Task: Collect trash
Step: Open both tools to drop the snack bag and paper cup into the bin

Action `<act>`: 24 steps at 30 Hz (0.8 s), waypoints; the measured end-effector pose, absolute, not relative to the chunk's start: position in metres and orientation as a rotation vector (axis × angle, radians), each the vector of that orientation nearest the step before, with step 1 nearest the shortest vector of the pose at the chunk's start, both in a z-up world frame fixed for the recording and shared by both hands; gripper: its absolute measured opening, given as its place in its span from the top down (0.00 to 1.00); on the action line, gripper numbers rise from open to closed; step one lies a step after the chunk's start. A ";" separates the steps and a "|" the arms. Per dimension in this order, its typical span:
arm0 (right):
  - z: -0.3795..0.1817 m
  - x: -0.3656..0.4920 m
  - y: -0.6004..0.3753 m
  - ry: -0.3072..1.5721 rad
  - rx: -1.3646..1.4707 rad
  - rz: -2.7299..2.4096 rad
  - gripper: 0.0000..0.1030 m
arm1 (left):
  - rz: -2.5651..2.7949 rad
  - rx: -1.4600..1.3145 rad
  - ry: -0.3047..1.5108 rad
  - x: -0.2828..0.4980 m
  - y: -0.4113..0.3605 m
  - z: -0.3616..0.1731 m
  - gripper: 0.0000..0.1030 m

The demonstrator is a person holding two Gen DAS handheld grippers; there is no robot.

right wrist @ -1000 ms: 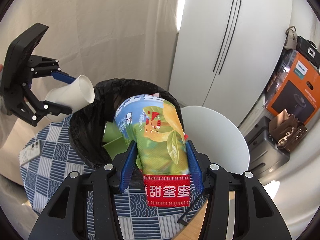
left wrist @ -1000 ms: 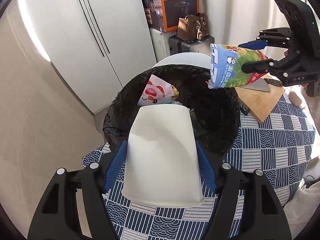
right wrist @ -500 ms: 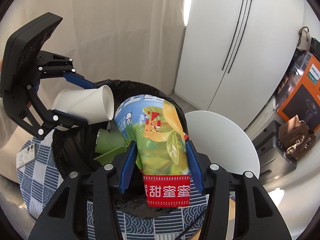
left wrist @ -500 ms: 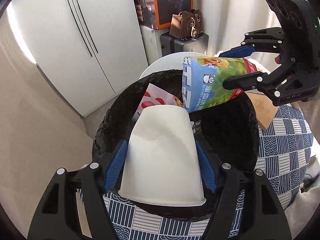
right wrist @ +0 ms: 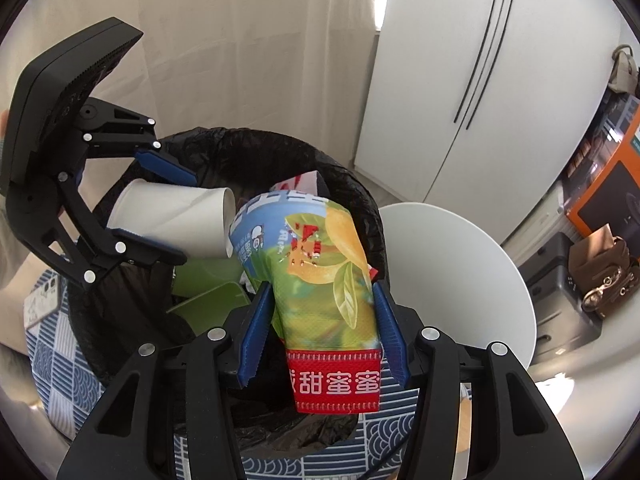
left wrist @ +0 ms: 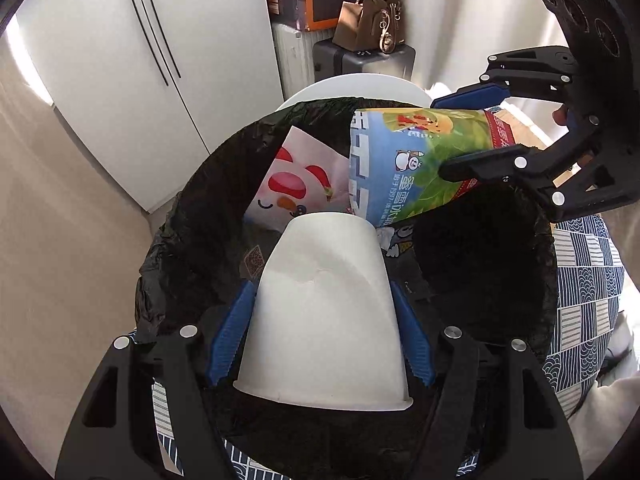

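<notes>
A bin with a black liner [left wrist: 180, 220] fills the middle of the left wrist view. My left gripper [left wrist: 320, 300] is shut on a white paper cup [left wrist: 324, 320], which lies on its side over the bin's near rim, mouth toward the camera. From the right, my right gripper [left wrist: 468, 132] is shut on a crushed colourful printed cup [left wrist: 408, 160] over the bin's opening. In the right wrist view the right gripper [right wrist: 320, 292] holds that printed cup [right wrist: 320, 272] above the bin [right wrist: 352, 184]. The left gripper [right wrist: 186, 216] holds the white cup [right wrist: 172, 216] beside it, the two cups almost touching.
Inside the bin lie a pink wrapper with red prints [left wrist: 296, 184] and a green carton [right wrist: 208, 300]. The bin stands on a blue patterned cloth [left wrist: 584, 280] with a phone [right wrist: 42, 300] on it. A white round top [right wrist: 460, 272], white cabinet [right wrist: 460, 80] and suitcase with a brown bag [left wrist: 368, 28] stand behind.
Both grippers have come forward and down toward the bin. The white cup and the printed cup now hang over its opening and are closer together. Both grips are unchanged.
</notes>
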State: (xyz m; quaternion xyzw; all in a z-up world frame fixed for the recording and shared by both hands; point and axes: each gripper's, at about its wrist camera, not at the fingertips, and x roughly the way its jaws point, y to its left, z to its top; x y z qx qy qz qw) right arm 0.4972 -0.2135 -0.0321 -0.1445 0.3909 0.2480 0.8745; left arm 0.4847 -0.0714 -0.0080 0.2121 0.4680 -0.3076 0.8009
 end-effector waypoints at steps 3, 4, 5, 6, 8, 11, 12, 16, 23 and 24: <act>-0.036 0.498 -0.211 0.821 -0.300 0.524 0.54 | -0.664 0.457 1.012 0.488 -0.074 -0.011 0.33; -0.037 0.498 -0.210 0.822 -0.307 0.524 0.54 | -0.661 0.462 1.015 0.489 -0.075 -0.013 0.33; -0.038 0.498 -0.209 0.823 -0.313 0.523 0.54 | -0.660 0.466 1.019 0.489 -0.075 -0.014 0.33; -0.038 0.499 -0.208 0.824 -0.318 0.524 0.54 | -0.659 0.468 1.023 0.489 -0.075 -0.015 0.33; -0.038 0.499 -0.207 0.824 -0.319 0.525 0.54 | -0.653 0.466 1.025 0.490 -0.075 -0.016 0.33; -0.038 0.498 -0.207 0.821 -0.326 0.523 0.52 | -0.645 0.463 1.021 0.489 -0.072 -0.016 0.33; -0.038 0.497 -0.206 0.819 -0.335 0.522 0.50 | -0.638 0.465 1.014 0.488 -0.071 -0.015 0.32; -0.032 0.488 -0.200 0.791 -0.358 0.526 0.23 | -0.602 0.437 0.967 0.483 -0.060 -0.005 0.23; -0.017 0.468 -0.207 0.755 -0.367 0.461 0.16 | -0.516 0.288 0.868 0.465 -0.024 0.026 0.06; -0.016 0.465 -0.209 0.751 -0.361 0.450 0.16 | -0.505 0.287 0.856 0.459 -0.021 0.029 0.06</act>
